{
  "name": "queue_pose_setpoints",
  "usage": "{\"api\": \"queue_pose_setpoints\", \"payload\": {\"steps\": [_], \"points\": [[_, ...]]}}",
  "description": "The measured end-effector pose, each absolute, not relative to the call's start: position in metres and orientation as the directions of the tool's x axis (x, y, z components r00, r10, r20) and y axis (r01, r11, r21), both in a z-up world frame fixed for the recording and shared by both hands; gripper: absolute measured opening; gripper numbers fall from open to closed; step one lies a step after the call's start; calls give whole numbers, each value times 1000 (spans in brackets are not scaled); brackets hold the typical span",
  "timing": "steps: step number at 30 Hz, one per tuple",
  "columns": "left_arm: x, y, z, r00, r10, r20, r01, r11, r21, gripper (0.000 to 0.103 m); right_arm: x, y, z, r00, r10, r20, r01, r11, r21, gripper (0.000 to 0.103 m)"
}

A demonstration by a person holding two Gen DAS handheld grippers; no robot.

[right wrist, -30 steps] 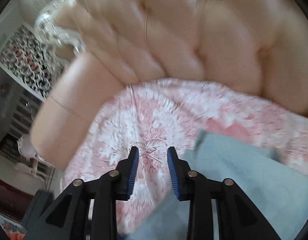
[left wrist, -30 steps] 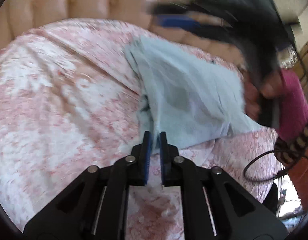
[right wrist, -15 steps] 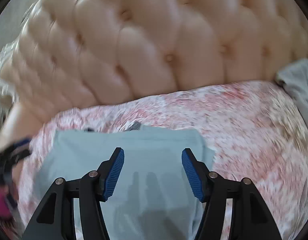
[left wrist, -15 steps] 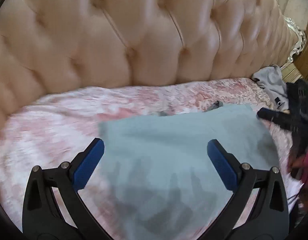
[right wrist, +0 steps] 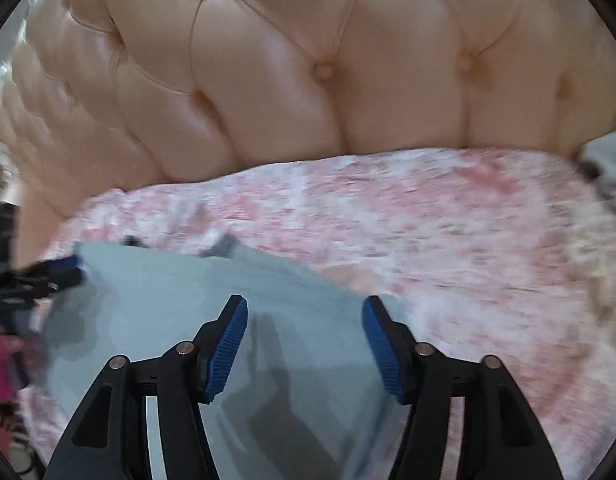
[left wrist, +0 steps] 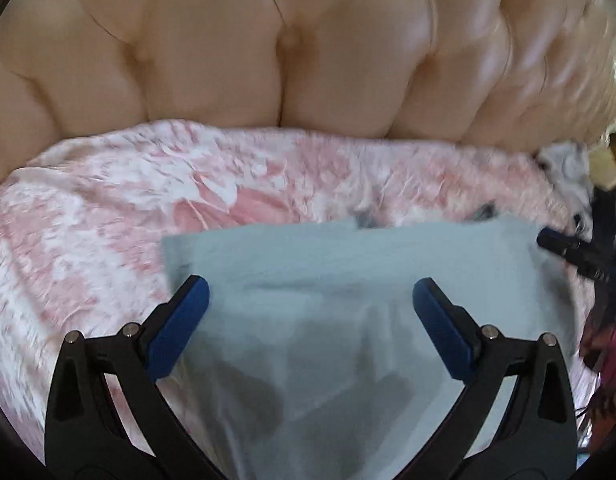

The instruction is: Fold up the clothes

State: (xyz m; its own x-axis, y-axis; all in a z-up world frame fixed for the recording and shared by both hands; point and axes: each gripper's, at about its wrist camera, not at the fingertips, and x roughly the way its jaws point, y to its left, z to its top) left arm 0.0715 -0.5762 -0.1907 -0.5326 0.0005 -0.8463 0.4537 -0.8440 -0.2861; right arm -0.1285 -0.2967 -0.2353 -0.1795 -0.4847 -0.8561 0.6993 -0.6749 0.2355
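both left claw (left wrist: 311, 330) and right claw (right wrist: 305, 346) gape empty over the blue garment (left wrist: 347, 300); a careless regrip could bunch its fold.

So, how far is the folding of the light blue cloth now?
Done: the light blue cloth lies flat on the pink bedspread as a neat rectangle, so at least one fold looks made. In hand: nothing; the left gripper and right gripper hover above it, jaws open. Left: perhaps another fold, and the grey garment near the headboard looks unfolded.
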Motion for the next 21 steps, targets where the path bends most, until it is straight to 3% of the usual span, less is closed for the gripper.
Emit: {"api": "queue_pose_setpoints", "payload": {"steps": [4,11,16,19,21], "points": [[88,-542,-173,-566,40,-824,365,-884,-293,102,-91,-283,-213,-177,-559,-810,742,-616,263,71],[109,-521,-212,-468,9,-883,340,-921,-190,102,-50,-273,-236,-123,-534,-837,798,-554,236,71],[129,-524,-176,-458,-55,-887,391,-909,-145,102,-48,-245,-212,-173,-532,-829,758,-609,233,72],[162,-500,-149,-517,-5,-856,331,-923,-195,102,-21,-235,-199,-161,-551,-819,782,-577,235,76],[171,-488,-164,-482,24,-876,311,-930,-197,102,5,-232,-195,-119,-572,-812,815,-523,249,79]]}}
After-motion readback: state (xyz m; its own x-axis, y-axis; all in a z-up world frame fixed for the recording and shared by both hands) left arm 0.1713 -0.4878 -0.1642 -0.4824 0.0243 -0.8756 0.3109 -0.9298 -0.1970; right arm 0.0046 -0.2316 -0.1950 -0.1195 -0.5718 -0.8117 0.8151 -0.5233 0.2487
